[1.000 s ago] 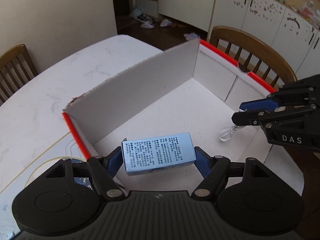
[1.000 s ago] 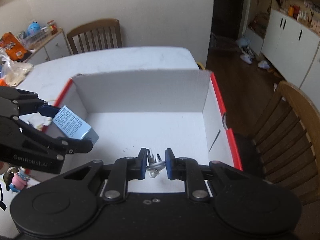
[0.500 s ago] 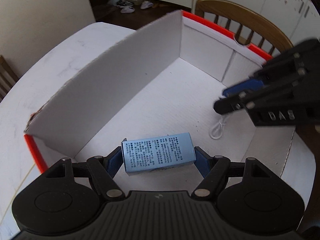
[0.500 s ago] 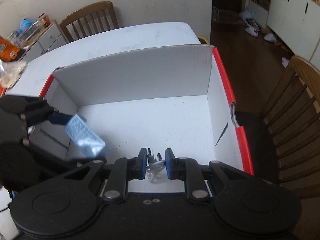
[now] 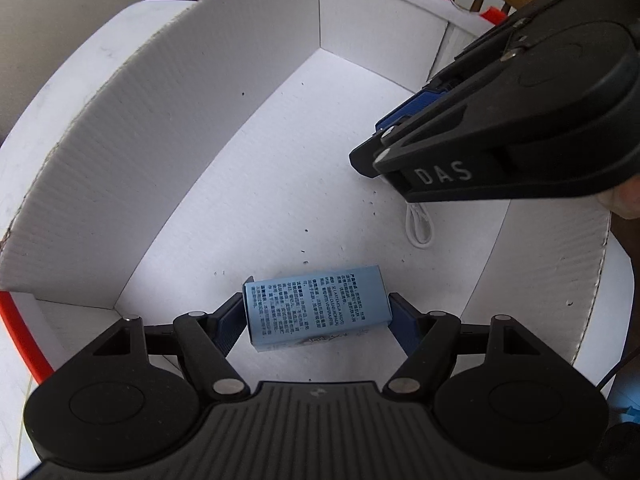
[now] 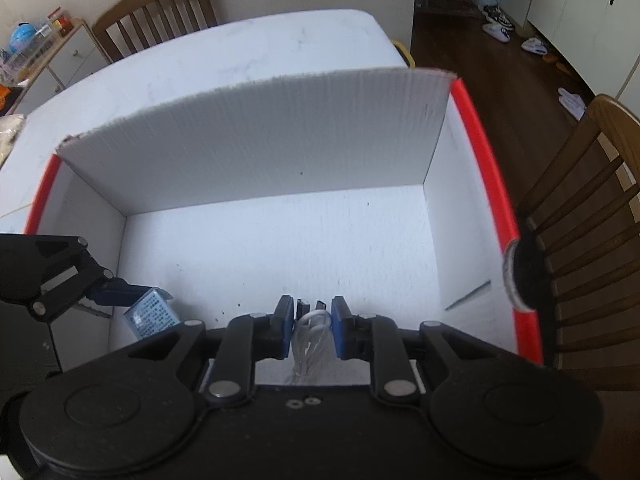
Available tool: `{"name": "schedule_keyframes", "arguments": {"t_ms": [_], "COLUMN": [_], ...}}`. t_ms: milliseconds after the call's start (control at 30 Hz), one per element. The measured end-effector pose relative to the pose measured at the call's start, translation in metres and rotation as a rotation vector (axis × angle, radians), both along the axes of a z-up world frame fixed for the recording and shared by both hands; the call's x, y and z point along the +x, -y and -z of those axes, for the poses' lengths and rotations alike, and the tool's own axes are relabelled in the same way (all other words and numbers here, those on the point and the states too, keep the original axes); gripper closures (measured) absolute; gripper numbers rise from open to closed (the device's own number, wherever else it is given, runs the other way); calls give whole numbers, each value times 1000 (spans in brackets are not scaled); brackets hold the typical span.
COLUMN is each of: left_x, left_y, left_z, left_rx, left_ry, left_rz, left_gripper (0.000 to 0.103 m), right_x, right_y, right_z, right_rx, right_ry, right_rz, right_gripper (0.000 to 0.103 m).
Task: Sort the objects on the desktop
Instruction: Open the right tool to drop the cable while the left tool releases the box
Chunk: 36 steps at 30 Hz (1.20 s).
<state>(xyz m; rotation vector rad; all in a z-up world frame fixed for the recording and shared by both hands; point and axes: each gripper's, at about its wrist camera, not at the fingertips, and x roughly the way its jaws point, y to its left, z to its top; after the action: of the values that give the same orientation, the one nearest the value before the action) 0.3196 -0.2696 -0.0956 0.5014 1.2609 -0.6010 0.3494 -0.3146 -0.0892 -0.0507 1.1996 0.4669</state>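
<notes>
The left gripper clamps a small blue printed box between its blue pads, low inside the white cardboard box near its left wall. The right gripper pinches a coiled white cable narrowly, down near the carton floor, its loop dangling below. The red-edged carton sits on a white counter. Wooden chairs stand round it, with white cabinets and shoes on the dark floor beyond.
</notes>
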Motion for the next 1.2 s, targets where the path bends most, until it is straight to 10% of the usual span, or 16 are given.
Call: {"name": "schedule_keyframes", "arguments": {"t_ms": [567, 1200], "left_x": [-2, -24], "left_y": [-8, -23], "left_z": [-5, -51], "left_rx": [-43, -138], "left_ry": [-32, 70], "left_rz": [-23, -39], "left_gripper": [28, 28], "right_x": [3, -23], "right_y": [10, 12], "right_z": [0, -22], "right_rx": [52, 101], "right_ry": [-21, 22], "right_rz": [16, -8], "right_gripper": [52, 44]}}
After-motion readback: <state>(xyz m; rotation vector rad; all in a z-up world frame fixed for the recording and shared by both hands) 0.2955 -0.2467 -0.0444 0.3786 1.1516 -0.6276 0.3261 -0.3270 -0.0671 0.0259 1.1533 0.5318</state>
